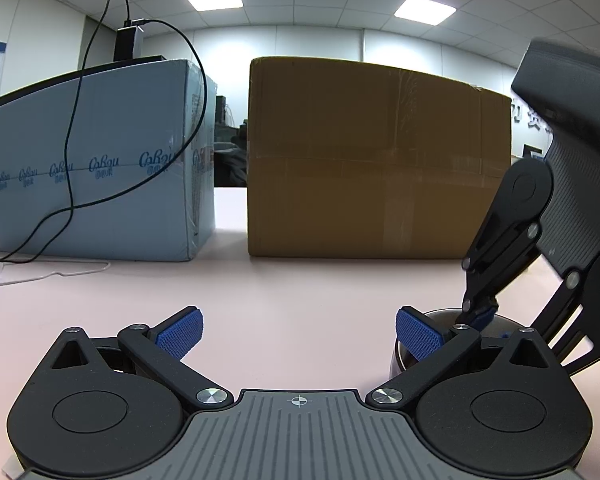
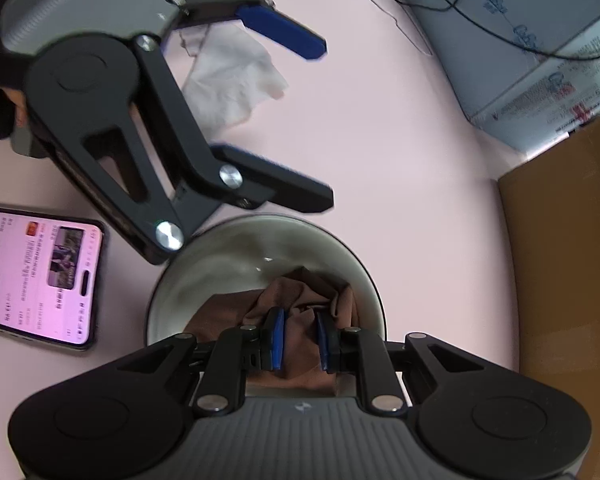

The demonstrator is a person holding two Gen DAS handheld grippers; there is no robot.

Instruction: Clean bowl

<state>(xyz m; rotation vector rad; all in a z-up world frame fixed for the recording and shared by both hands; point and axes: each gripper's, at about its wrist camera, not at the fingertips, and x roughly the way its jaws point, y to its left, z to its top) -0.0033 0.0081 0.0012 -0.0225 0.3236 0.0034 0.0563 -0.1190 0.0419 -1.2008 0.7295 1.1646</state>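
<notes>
A grey metal bowl point(image 2: 236, 256) stands on the pink table, and a brown cloth point(image 2: 300, 292) lies bunched inside it. My right gripper point(image 2: 300, 340) points steeply down into the bowl. Its blue pads point(image 2: 277, 340) stand a little apart on either side of a fold of the cloth and do not visibly squeeze it. My left gripper point(image 2: 323, 124) is open and holds nothing; its lower finger reaches over the bowl's far left rim. In the left wrist view, that left gripper point(image 1: 300, 330) is spread wide over bare table, with the bowl point(image 1: 436, 316) just behind its right finger and the right gripper point(image 1: 482, 314) dipping into it.
A crumpled white tissue point(image 2: 236, 80) lies beyond the left gripper. A lit phone point(image 2: 36, 276) rests left of the bowl. A brown cardboard box point(image 1: 380, 160) and a light blue wrapped package point(image 1: 100, 168) with a black cable point(image 1: 72, 184) stand at the back.
</notes>
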